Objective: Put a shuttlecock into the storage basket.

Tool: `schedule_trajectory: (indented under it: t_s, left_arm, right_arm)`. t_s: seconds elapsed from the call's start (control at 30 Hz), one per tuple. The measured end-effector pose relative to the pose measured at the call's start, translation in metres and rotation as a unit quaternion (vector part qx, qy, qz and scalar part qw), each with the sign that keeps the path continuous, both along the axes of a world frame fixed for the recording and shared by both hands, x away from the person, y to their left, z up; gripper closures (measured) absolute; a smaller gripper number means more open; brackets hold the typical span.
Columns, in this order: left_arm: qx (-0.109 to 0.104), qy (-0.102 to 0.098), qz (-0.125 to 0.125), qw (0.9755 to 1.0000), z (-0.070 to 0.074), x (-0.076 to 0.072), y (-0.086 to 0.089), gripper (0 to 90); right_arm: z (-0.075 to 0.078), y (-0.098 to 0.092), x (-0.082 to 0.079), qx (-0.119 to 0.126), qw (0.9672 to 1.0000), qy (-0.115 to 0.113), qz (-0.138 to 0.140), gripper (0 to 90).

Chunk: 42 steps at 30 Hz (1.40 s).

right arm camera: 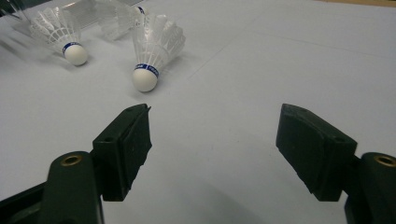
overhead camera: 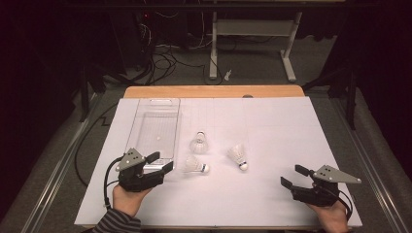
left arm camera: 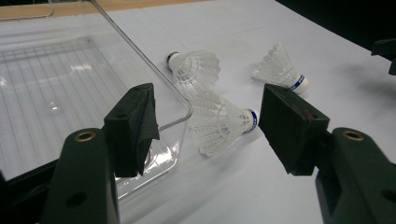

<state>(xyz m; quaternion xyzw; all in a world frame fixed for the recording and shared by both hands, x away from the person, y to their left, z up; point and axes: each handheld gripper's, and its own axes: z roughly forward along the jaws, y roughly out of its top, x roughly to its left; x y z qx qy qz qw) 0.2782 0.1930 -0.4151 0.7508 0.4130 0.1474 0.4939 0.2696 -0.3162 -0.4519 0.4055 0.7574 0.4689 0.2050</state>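
Nearest shuttlecock [left arm camera: 224, 123] just beside bin [left arm camera: 140, 65] corner — left gripper [left arm camera: 208, 128] agape.

obstacle: clear bin [overhead camera: 154, 127] left | shuttlecocks [overhead camera: 195, 165] centre | right paper [overhead camera: 286, 131] open

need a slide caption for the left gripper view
Open left hand-held gripper frames a shuttlecock lying beside an empty clear tray, two more shuttlecocks beyond on the white table.

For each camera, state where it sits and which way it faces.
High view: above the person's side, facing forward and down on the white-covered table; both hands and grippers show.
Left gripper view: on the left gripper, facing the clear plastic tray and white feathered shuttlecocks.
Right gripper view: on the right gripper, facing the table.
All three share the shuttlecocks.
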Motion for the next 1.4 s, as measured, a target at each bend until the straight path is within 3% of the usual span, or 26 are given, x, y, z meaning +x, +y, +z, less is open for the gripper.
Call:
schedule_trajectory:
  t_s: [1.4]
  left_arm:
    - [0.0, 0.002, -0.032, 0.9995, 0.002, 0.021, -0.034, 38.0]
  right_arm:
    - [0.0, 0.0, 0.0, 0.001, 1.0, 0.002, 0.002, 26.9]
